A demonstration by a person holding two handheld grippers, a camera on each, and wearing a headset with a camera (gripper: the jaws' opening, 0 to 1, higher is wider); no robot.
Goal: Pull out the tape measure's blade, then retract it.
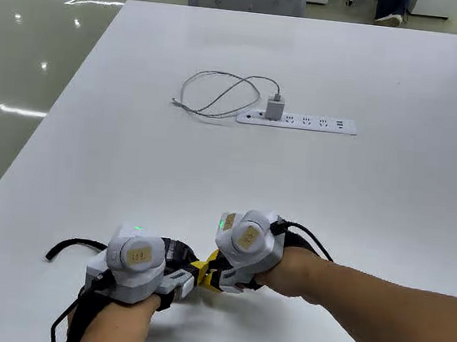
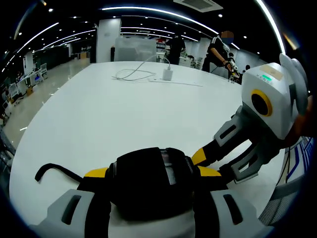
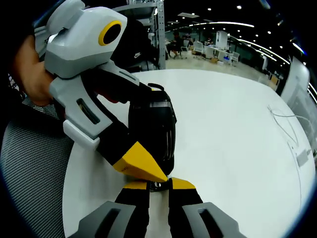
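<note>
- The left gripper [image 2: 152,172] was clenched on the black, rounded plastic tape measure [image 2: 148,193]. The case sat between its yellow-tipped jaws, at the 6 o'clock edge of the white table [image 1: 291,194]. Whether the case rested on the table could not be told.
- The black wrist strap [image 1: 69,246] trailed on the table toward 9 o'clock.
- The right gripper [image 3: 159,184], at 3 o'clock of the case, was pinched on the small metal blade tip [image 3: 158,187]. No length of blade showed between tip and case.
- Risk: the narrow tip would probably slip from the jaws if the pull ran off-line from the case mouth, and the blade would snap back.
- Risk: a weak left hold would let the case twist or drag along.
- At 12 o'clock, well apart, lay a white power strip [image 1: 299,121] with a white charger [image 1: 275,108] and a looped grey cable [image 1: 220,92]. Nothing stood in the pull path toward 3 o'clock.
</note>
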